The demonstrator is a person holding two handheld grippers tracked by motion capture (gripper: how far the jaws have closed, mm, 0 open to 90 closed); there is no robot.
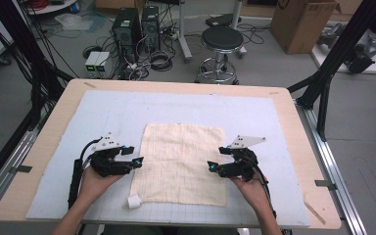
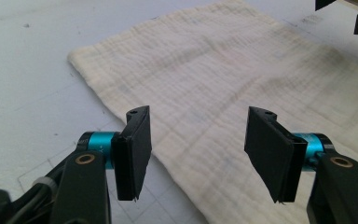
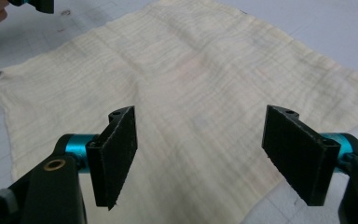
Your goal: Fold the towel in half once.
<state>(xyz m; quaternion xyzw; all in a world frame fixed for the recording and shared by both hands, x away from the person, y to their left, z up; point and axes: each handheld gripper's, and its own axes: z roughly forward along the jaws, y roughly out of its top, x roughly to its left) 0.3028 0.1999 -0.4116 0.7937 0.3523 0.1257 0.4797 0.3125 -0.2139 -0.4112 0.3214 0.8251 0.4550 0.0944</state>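
Observation:
A cream woven cloth (image 1: 181, 161) lies flat in the middle of the pale blue mat (image 1: 103, 117). My left gripper (image 1: 136, 157) hovers at the cloth's left edge, pointing right, jaws open and empty. In the left gripper view the cloth (image 2: 223, 79) spreads beyond the open gripper (image 2: 198, 149). My right gripper (image 1: 213, 166) sits at the cloth's right side, pointing left, also open with nothing held. From the right gripper view, the cloth (image 3: 182, 79) lies under and ahead of that gripper (image 3: 205, 154). A small white tag (image 1: 134, 201) sticks out at the cloth's near left corner.
The mat covers a wooden table (image 1: 293, 127). Behind the table on the floor stand a round stool (image 1: 221, 41), two computer towers (image 1: 127, 27) with cables, and a cardboard box (image 1: 301, 22). Black frame posts (image 1: 333, 63) rise at both sides.

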